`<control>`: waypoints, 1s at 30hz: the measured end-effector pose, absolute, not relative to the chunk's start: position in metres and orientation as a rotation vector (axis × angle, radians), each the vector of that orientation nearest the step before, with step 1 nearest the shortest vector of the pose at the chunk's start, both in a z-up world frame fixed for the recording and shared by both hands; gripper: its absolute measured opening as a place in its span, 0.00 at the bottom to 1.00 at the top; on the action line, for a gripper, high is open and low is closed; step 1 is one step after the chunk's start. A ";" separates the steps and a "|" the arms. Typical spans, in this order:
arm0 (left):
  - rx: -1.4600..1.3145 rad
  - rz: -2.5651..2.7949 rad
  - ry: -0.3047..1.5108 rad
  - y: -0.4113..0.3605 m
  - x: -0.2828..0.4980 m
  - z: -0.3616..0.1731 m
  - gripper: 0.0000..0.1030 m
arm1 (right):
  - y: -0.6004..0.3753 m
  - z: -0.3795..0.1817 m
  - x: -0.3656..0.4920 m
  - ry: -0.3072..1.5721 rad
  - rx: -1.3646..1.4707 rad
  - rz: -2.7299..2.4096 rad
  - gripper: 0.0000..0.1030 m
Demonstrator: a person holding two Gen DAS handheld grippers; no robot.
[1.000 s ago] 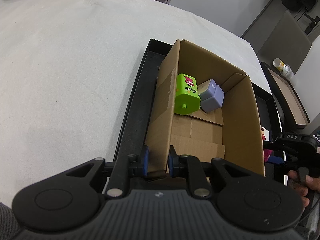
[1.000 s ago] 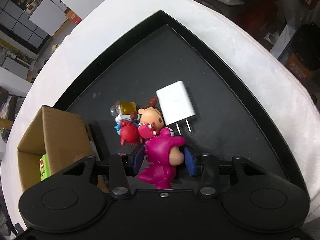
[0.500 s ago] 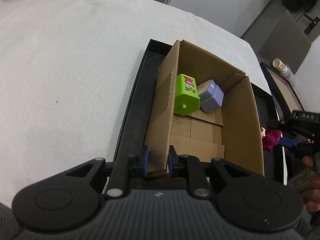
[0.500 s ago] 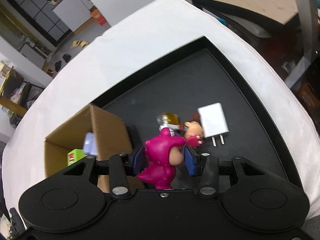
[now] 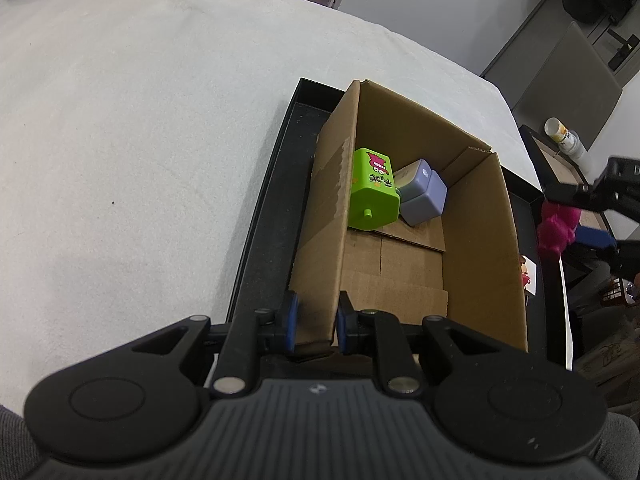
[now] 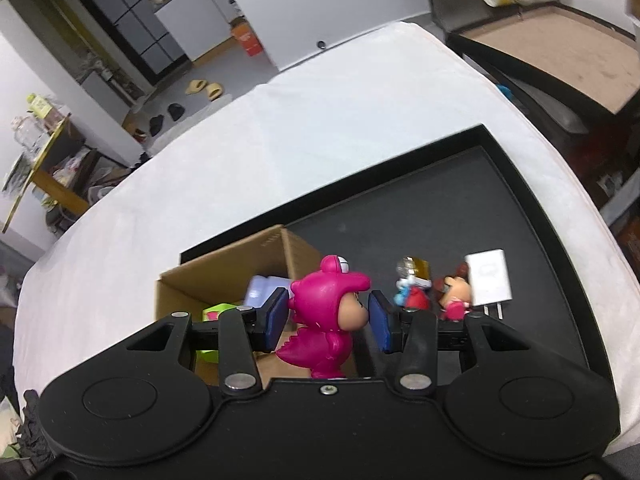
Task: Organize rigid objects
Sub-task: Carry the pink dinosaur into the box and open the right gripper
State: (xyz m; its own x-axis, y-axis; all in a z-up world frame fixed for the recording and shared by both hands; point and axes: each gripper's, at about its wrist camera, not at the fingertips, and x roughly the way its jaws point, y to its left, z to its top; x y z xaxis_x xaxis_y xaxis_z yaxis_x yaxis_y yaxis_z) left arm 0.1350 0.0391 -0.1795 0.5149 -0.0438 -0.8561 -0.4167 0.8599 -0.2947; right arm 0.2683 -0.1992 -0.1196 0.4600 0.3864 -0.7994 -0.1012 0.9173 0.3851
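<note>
Your right gripper (image 6: 328, 316) has its blue pads pressed on the pink dinosaur figure (image 6: 326, 320), holding it in the air above the black tray (image 6: 520, 200), just beside the cardboard box (image 5: 476, 240). Your left gripper (image 5: 316, 324) is pinched nearly shut on the box's near wall. Inside the box, a green block (image 5: 372, 196) and a lilac case (image 5: 424, 196) lie touching. On the tray, a white charger (image 6: 488, 280) and two small figures (image 6: 452, 300) sit near your right gripper.

Materials in and around the cardboard box (image 5: 476, 240)

The box was matt brown corrugated card; inside it lay a glossy green plastic block (image 5: 372, 196); beside it, a matt black tray (image 6: 440, 216).
</note>
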 end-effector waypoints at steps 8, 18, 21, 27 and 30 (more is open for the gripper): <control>-0.509 0.236 1.015 0.039 0.135 -0.180 0.17 | -0.175 -0.111 0.263 1.046 0.282 0.354 0.42; -0.515 0.233 1.015 0.039 0.135 -0.179 0.17 | -0.151 -0.117 0.260 1.064 0.265 0.387 0.43; -0.517 0.232 1.015 0.039 0.135 -0.179 0.17 | -0.146 -0.119 0.258 1.073 0.276 0.402 0.47; -0.518 0.232 1.014 0.040 0.135 -0.180 0.17 | -0.152 -0.116 0.254 1.075 0.288 0.410 0.47; -0.517 0.231 1.013 0.039 0.135 -0.179 0.17 | -0.160 -0.113 0.253 1.068 0.294 0.406 0.47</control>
State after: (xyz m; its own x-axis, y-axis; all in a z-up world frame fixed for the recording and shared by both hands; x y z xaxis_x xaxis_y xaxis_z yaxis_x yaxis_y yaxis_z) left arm 0.1348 0.0394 -0.1794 0.5179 -0.0512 -0.8539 -0.4165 0.8568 -0.3040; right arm 0.2534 -0.1597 -0.1135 0.4194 0.4578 -0.7839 -0.1785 0.8882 0.4233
